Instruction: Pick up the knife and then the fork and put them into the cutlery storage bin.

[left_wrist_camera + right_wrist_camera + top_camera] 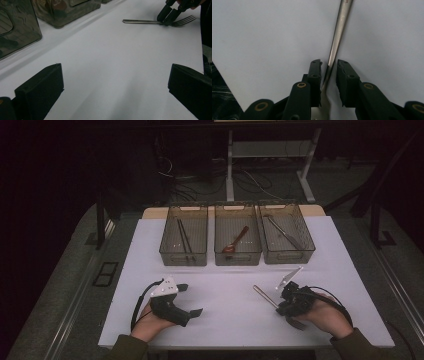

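Steel fork (336, 40) between right gripper (329, 68) jaws, narrow gap | left gripper (115, 82) jaws wide

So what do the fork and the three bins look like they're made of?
The fork looks like metal with a brushed silver finish: its handle catches a pale sheen and its tines show in the left gripper view. The bins look like smoky see-through plastic, since the utensils inside show through their walls; a fine grid texture is possible.

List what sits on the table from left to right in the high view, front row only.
Left tool → fork, lying on the white table → right tool, its jaws straddling the fork.
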Tool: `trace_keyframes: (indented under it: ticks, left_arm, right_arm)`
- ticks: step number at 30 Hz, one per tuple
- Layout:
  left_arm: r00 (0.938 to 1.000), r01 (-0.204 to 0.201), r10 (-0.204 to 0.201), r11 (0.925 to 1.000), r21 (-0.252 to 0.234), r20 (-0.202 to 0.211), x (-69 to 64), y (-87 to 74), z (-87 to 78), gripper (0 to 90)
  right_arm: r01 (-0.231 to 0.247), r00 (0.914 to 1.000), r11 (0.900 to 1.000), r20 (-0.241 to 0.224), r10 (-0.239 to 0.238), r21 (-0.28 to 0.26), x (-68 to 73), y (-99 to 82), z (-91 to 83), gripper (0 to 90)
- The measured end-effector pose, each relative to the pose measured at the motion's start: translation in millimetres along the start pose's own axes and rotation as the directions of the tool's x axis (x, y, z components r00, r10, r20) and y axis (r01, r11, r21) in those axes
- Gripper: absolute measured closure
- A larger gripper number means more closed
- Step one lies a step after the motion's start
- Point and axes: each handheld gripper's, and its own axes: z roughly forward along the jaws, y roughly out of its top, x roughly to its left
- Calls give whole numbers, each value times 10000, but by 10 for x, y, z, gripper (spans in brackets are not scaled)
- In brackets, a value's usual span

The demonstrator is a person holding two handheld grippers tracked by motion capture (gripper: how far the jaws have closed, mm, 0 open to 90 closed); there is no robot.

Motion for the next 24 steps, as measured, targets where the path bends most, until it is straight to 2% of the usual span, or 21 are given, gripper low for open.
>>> trace_keyframes:
  ticks: [3, 6, 15, 20, 24]
  left_arm:
    - [10000, -34, 33, 10000, 21, 15, -1, 1, 2, 0]
    - [10000, -34, 34, 10000, 23, 16, -2, 2, 4, 0]
    - [10000, -19, 19, 10000, -5, 10, -3, 2, 4, 0]
    - [10000, -15, 15, 10000, -13, 1, -5, 3, 1, 0]
    - [10000, -21, 21, 10000, -6, 3, 2, 2, -2, 0]
  right_arm:
    - [112, 9997, 9998, 210, -115, 165, 27, 23, 7, 749]
    - [419, 9981, 9982, 423, -437, 433, 38, 51, 13, 764]
    - [764, 9953, 9936, 539, -810, 828, 39, 107, 22, 835]
    - [752, 9964, 9954, 342, -773, 589, 4, 78, 11, 837]
    - [515, 9985, 9987, 203, -514, -9, -61, 44, -26, 837]
